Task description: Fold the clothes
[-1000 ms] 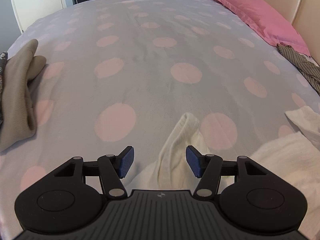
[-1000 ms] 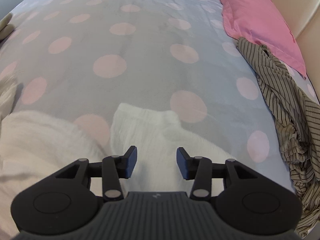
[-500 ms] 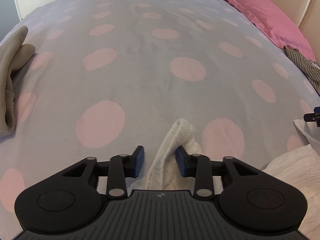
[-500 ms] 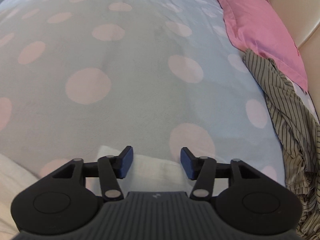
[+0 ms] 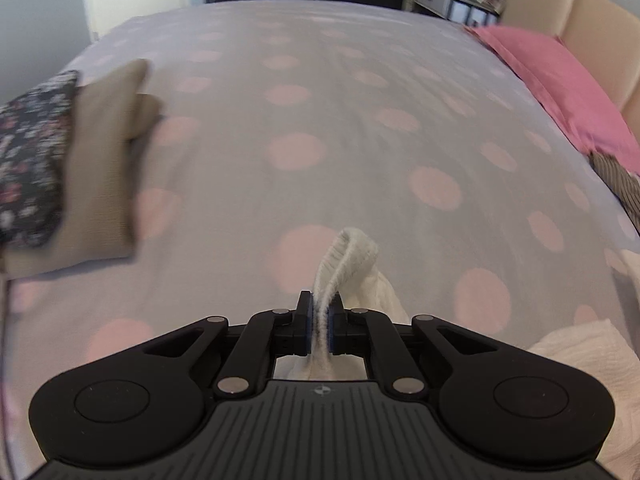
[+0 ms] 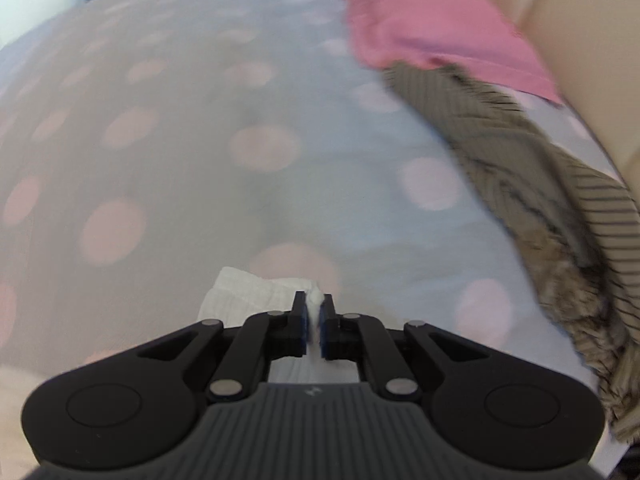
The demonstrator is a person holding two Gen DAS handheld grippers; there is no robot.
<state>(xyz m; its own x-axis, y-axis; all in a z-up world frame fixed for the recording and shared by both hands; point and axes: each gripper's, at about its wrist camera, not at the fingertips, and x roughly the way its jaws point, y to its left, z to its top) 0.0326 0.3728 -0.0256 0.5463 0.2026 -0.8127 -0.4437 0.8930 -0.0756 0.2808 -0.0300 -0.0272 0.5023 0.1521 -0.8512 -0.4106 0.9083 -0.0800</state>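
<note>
A white ribbed garment (image 5: pixel 352 264) lies on the polka-dot bedspread (image 5: pixel 320 128). My left gripper (image 5: pixel 319 320) is shut on a raised fold of its edge, which loops up past the blue pads. In the right wrist view my right gripper (image 6: pixel 314 326) is shut on another edge of the same white garment (image 6: pixel 248 292), a thin bit of cloth pinched between the pads. More of the white fabric (image 5: pixel 580 356) spreads at the lower right of the left wrist view. Both views are blurred by motion.
A folded beige garment (image 5: pixel 104 168) and a dark floral one (image 5: pixel 32 152) lie at the left. A striped brown garment (image 6: pixel 540 184) is heaped at the right, below a pink pillow (image 6: pixel 432 16) against the cream headboard (image 5: pixel 580 28).
Both grippers closed from open onto the white garment's edges. Both lifted and pulled back, so more of the bedspread and the folded pile at the left came into view.
</note>
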